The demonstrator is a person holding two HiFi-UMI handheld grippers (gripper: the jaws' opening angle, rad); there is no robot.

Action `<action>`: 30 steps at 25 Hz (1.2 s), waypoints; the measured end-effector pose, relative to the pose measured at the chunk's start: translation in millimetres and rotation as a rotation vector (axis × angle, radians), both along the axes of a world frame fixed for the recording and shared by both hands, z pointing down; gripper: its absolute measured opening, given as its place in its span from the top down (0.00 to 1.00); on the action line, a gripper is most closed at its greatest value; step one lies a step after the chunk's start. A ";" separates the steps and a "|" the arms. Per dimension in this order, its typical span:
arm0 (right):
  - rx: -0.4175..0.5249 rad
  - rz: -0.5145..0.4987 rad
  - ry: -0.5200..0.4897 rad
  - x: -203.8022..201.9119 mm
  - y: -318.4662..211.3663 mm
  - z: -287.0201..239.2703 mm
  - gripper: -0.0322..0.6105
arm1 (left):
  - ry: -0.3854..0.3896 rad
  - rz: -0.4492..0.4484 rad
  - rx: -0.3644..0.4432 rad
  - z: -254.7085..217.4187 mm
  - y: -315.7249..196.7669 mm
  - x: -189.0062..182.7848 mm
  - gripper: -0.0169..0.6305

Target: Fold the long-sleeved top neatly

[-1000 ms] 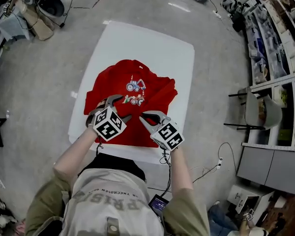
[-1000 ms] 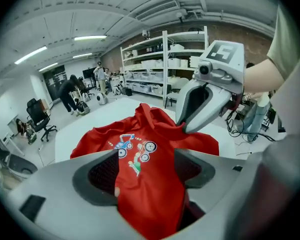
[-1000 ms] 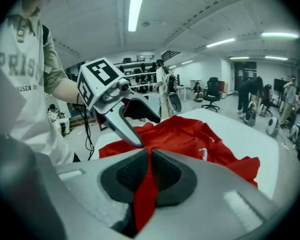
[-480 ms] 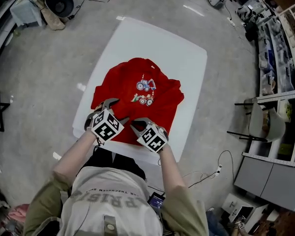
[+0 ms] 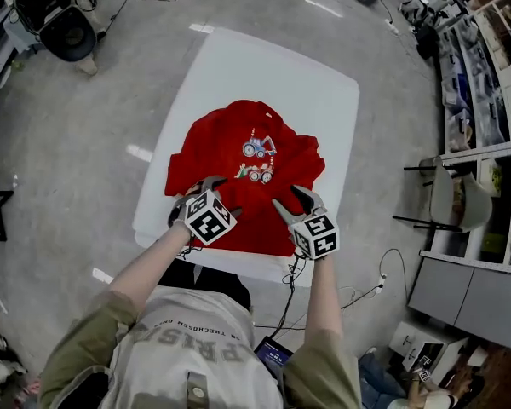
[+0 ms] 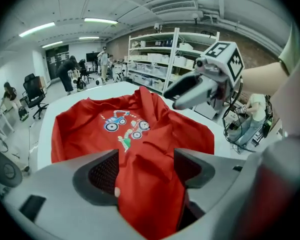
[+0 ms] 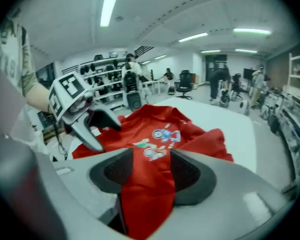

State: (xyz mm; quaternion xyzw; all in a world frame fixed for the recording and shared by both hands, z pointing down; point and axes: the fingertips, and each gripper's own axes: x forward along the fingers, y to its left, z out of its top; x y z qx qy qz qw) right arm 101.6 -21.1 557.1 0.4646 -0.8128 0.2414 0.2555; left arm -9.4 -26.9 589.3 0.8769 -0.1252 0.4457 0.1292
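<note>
A red long-sleeved top [image 5: 243,173] with a tractor print lies spread on the white table [image 5: 324,92], its sleeves folded in. My left gripper [image 5: 196,192] hovers over the near left part of the hem, jaws wide and open. Red cloth [image 6: 115,134] fills the gap between its pads [image 6: 104,173], which do not press on it. My right gripper [image 5: 291,201] is over the near right part of the hem. Its jaws have just been opening, and the red cloth [image 7: 160,124] shows between them without being pinched.
The table's near edge [image 5: 238,262] runs right in front of the person. A grey chair [image 5: 447,198] and shelving [image 5: 485,49] stand at the right. A cable [image 5: 383,271] lies on the floor. A round black device [image 5: 68,32] sits at the far left.
The right gripper has swung from beside the left one out to the right along the hem, and its jaws have opened. The left gripper has sunk a little.
</note>
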 end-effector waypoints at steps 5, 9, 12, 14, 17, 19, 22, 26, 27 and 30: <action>-0.010 0.225 0.058 100.3 -45.2 10.2 0.61 | -0.036 -0.088 -0.072 32.2 1.7 35.7 0.44; -0.062 0.296 0.078 129.4 -77.1 34.8 0.61 | -0.083 -0.150 -0.098 53.5 -1.0 42.3 0.45; -0.115 0.299 0.035 124.9 -91.1 52.5 0.61 | -0.113 -0.196 -0.113 63.9 -0.8 39.3 0.52; -0.137 0.291 0.003 121.0 -98.0 58.2 0.62 | -0.122 -0.209 -0.120 66.8 -0.1 38.1 0.57; -0.122 0.272 -0.036 117.8 -108.5 50.3 0.81 | -0.131 -0.216 -0.101 66.4 -0.1 35.9 0.72; -0.097 0.229 -0.039 109.9 -114.9 39.8 0.90 | -0.119 -0.219 -0.090 59.1 1.7 33.0 0.83; -0.040 0.135 -0.029 84.6 -122.9 21.3 0.91 | -0.091 -0.234 -0.024 34.3 2.5 14.3 0.86; -0.047 0.006 0.011 47.8 -110.5 21.4 0.90 | -0.100 -0.273 0.095 -2.1 12.9 -29.9 0.86; -0.075 -0.029 0.018 40.2 -104.0 27.8 0.89 | -0.124 -0.274 0.113 -2.9 17.5 -41.3 0.86; -0.154 -0.090 -0.023 28.4 -85.4 41.9 0.61 | -0.221 -0.249 0.103 20.6 34.1 -70.6 0.84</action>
